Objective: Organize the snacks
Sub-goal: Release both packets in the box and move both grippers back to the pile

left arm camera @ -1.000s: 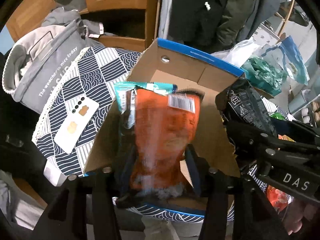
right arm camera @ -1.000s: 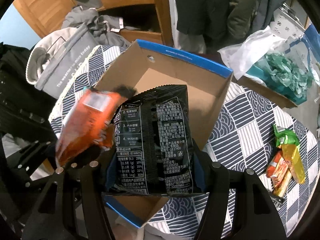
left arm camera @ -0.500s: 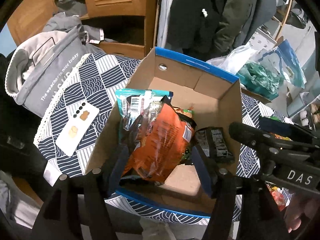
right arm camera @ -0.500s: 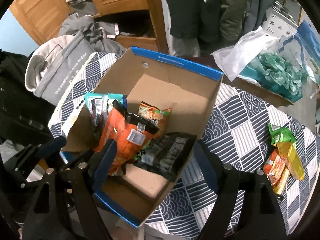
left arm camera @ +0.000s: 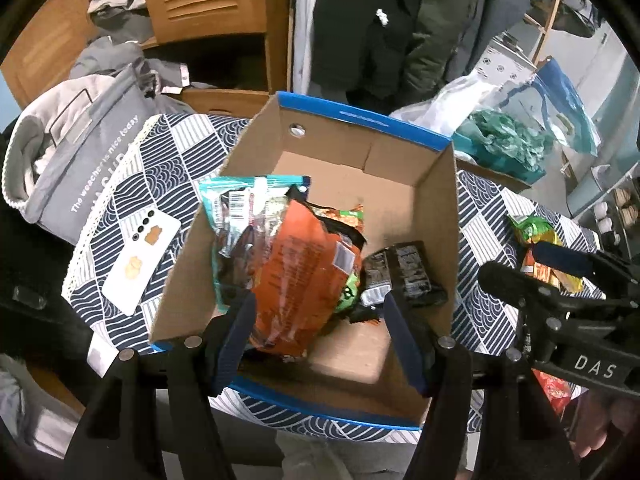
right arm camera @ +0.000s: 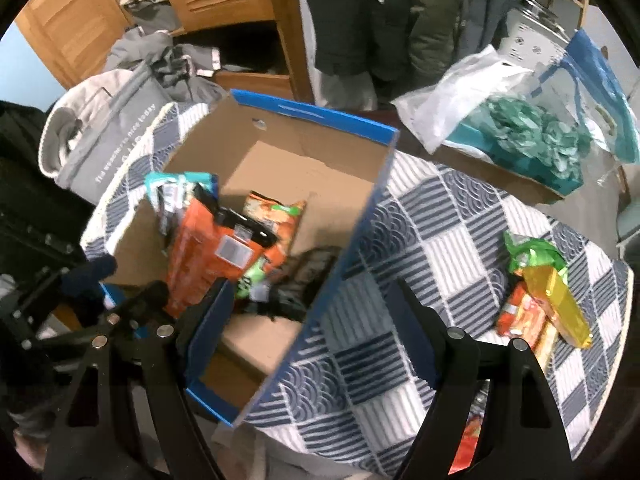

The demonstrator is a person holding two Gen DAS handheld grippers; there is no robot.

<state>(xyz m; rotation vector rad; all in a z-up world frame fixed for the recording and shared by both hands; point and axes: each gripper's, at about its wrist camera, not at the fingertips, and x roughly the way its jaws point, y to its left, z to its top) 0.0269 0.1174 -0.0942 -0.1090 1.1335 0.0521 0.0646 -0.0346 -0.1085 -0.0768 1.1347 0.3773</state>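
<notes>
Mostly, the patterned tablecloth (right arm camera: pixel 432 248) filled the scene, its near edge cut off behind the gripper bodies. On it sat the blue-rimmed cardboard box (left arm camera: pixel 400 216), whose near wall was partly hidden by the left gripper (left arm camera: pixel 320 340), spread wide and empty above it. Inside the box, an orange snack bag (left arm camera: pixel 296 276) leaned on a teal packet (left arm camera: pixel 240 204), covering most of it; a green-topped packet (left arm camera: pixel 344 216) peeked out behind. A black snack bag (left arm camera: pixel 404 272) lay beside them, blurred in the right wrist view. The right gripper (right arm camera: pixel 308 316) was likewise spread and empty. Loose snack packets (right arm camera: pixel 544 300) lay well apart on the cloth, their labels illegible. A white phone (left arm camera: pixel 140 260) rested left of the box.
</notes>
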